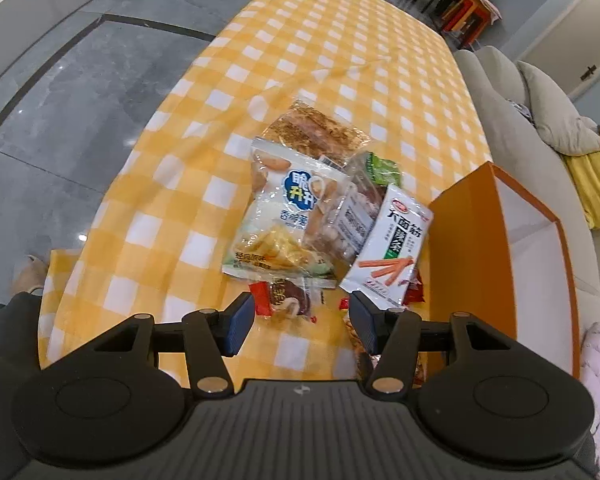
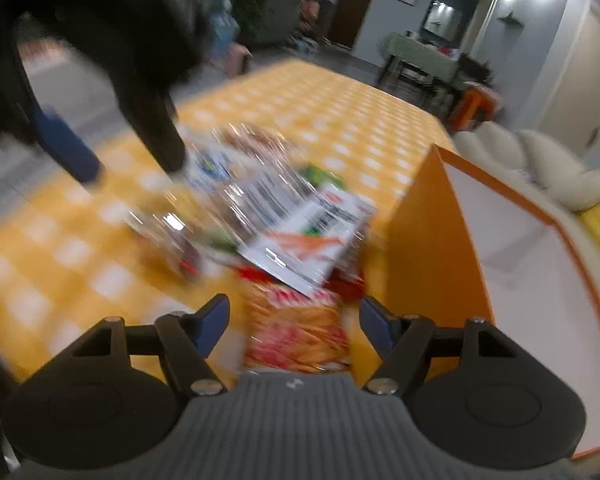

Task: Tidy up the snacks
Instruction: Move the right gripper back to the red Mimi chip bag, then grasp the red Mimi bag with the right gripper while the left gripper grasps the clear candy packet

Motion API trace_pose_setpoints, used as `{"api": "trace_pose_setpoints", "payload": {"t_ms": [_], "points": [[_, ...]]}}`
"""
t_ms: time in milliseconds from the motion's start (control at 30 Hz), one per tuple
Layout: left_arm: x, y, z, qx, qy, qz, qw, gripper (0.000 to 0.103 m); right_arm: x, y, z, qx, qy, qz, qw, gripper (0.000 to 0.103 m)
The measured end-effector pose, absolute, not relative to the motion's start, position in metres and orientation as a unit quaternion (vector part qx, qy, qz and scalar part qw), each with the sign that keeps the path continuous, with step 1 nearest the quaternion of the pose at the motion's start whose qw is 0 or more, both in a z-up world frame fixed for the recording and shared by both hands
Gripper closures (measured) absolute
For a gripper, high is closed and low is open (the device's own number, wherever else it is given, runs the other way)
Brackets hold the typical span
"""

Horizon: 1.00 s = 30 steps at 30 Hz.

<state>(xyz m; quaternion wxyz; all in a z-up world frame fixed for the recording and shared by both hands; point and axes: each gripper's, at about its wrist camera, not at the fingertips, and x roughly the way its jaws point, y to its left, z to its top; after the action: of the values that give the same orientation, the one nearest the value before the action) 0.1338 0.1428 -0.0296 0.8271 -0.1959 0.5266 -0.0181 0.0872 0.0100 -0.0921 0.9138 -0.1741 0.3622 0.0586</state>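
Both my tools are apart: left tool point(image 1: 302, 322) and right tool point(image 2: 294, 326) over the snacks point(image 1: 300, 200) beside the box point(image 1: 476, 248).

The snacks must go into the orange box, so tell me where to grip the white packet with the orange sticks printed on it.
Take the white plastic packet printed with orange sticks by its near bottom edge, coming from the near side with the left gripper. It lies tilted on top of the snack pile, so that sealed edge sticks out free, and its flat, thin shape should fit between the open jaws.
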Motion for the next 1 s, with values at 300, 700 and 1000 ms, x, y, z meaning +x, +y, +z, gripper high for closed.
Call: {"api": "trace_pose_setpoints", "payload": {"t_ms": [300,700,1000], "points": [[0.140,0.147,-0.045,-0.221,0.546,-0.022,0.808,0.039,0.110,-0.002,-0.122,-0.138,0.409,0.062,0.900,0.033],[0.145,0.141,-0.057,-0.208,0.564,-0.013,0.799,0.039,0.106,-0.034,-0.110,-0.010,0.424,0.148,0.893,0.020],[0.161,0.139,-0.076,-0.235,0.561,-0.024,0.794,0.039,0.112,-0.029,-0.127,-0.024,0.420,0.116,0.900,0.042]]}}
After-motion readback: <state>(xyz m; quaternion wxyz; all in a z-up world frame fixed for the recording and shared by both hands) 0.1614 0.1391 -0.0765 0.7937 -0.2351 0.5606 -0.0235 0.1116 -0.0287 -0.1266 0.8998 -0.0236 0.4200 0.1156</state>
